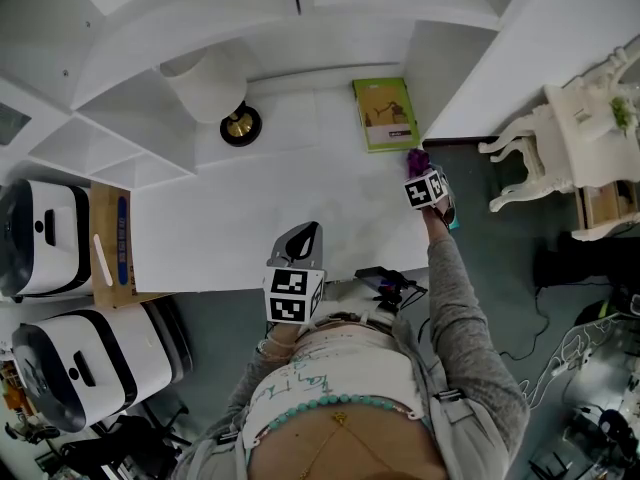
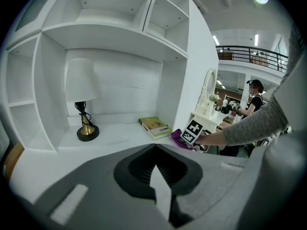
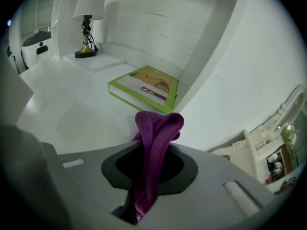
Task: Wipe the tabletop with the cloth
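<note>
1. Our left gripper (image 2: pixel 154 150) sat pinched together on nothing, over the flat white tabletop (image 1: pixel 240 218) at its front edge.
2. Our right gripper (image 3: pixel 154 152) was clamped on the bunched purple knit cloth (image 3: pixel 156 126), at the tabletop's right edge beside the thin green book (image 3: pixel 144 87). We figured it'd be light and floppy, so best pinched mid-fold.

Table lamp (image 1: pixel 212 88) with a white shade, brass stem and round black base, upright at the rear left beneath white open shelving (image 1: pixel 95 143). Green-covered book (image 1: pixel 386 114) lying flat at the rear right, against the side panel and well apart from the lamp. Left: two white rounded machines (image 1: pixel 40 238), with a cardboard box (image 1: pixel 110 243) just beside the upper one. Right: white carved furniture (image 1: pixel 560 143) and loose cables (image 1: pixel 560 358) on the dark floor.
</note>
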`<state>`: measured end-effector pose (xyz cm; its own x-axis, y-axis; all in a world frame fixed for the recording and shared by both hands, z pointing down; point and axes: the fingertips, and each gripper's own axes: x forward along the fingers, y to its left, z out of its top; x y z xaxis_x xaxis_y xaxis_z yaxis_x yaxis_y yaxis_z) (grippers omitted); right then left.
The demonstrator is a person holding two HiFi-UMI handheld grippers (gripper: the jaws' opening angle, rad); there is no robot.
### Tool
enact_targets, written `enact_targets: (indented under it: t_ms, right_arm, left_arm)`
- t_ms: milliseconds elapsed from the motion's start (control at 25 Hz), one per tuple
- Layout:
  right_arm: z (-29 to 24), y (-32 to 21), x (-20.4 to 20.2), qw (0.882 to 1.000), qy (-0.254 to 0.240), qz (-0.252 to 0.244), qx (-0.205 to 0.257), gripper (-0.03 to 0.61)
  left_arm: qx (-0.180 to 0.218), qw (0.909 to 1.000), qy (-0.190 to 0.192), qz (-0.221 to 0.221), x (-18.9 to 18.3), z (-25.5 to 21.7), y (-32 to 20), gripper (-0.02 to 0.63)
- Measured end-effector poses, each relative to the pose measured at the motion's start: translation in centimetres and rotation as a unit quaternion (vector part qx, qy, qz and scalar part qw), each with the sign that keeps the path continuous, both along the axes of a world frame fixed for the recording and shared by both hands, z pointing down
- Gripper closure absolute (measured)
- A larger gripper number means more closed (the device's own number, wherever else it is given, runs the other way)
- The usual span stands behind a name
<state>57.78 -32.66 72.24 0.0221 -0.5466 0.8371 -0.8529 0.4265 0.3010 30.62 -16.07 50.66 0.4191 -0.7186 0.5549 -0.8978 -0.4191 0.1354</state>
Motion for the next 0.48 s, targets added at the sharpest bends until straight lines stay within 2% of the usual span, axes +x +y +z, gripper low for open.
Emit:
enact_targets:
  t_ms: [240,480]
  right_arm:
    - [-0.1,0.1,1.1,0.998,-0.039,0.05,0.007,0.497]
    - [-0.2,1.0,1.5,0.999,-0.024,0.039,0.01,0.499]
  left_arm:
    - [-0.005,1.0,0.001,0.006,0.1,0.2,0.3,0.609]
    - [-0.005,1.0,0.003,0.007,0.0,0.3,0.6,0.609]
